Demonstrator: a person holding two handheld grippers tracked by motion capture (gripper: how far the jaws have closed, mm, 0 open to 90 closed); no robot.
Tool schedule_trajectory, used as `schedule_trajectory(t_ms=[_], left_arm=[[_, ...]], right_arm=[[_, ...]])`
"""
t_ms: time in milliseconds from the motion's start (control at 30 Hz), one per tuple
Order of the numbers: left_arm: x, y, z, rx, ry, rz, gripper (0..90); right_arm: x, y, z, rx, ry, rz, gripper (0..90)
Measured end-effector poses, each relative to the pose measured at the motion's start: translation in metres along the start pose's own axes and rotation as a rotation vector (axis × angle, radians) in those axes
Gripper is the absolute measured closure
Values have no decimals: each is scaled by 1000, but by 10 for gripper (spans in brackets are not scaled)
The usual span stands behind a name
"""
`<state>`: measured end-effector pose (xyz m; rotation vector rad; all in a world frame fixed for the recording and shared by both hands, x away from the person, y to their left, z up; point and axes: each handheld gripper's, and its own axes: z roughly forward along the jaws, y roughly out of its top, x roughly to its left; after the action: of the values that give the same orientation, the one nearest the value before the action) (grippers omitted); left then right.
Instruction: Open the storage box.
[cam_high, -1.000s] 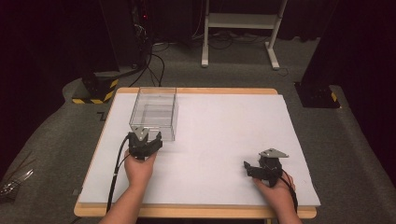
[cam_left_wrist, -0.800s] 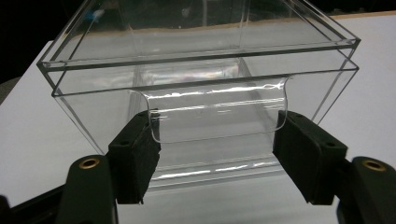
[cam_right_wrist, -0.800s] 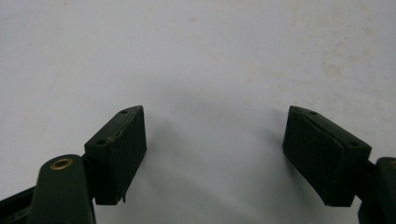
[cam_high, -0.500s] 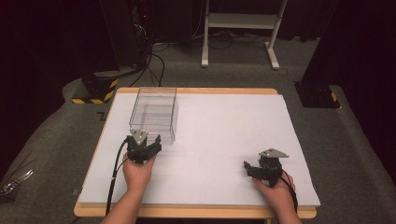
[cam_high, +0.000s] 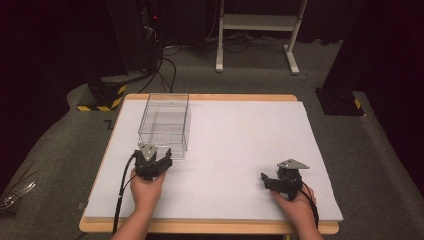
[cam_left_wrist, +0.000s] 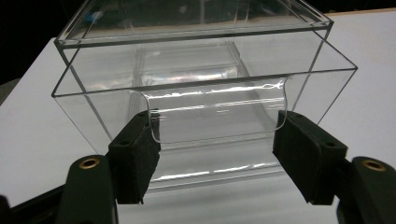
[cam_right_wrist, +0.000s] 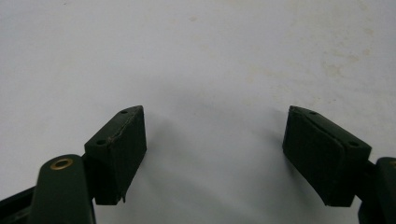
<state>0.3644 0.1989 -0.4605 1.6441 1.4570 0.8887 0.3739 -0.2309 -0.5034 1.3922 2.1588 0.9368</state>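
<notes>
A clear plastic box (cam_high: 165, 117) stands on the left half of the white table (cam_high: 240, 145). Its see-through drawer (cam_left_wrist: 93, 107) sticks out a little toward me. My left gripper (cam_high: 159, 159) is at the box's near face. In the left gripper view the two black pads (cam_left_wrist: 140, 149) sit against either side of the drawer's front pull tab, so the left gripper (cam_left_wrist: 215, 122) is shut on that tab. My right gripper (cam_high: 267, 181) rests low at the table's near right. Its jaws stand apart over bare white surface, and this gripper (cam_right_wrist: 215, 128) holds nothing.
Beyond the table's far edge on the grey carpet are a white metal stand (cam_high: 257, 30), a black-and-yellow base (cam_high: 100, 97) with cables, and a dark base (cam_high: 340, 102) at the right. A cable trails from the left gripper past the table's near edge.
The left hand has drawn back slightly toward the near edge, still at the box's front. The right hand has not moved.
</notes>
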Motion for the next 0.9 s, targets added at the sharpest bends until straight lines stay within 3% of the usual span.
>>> schedule_trajectory(t_ms=[900], left_arm=[[-1,-22,-32,-10,-18,16,327]], right_arm=[[0,0,0,-2,-1,-1,215]])
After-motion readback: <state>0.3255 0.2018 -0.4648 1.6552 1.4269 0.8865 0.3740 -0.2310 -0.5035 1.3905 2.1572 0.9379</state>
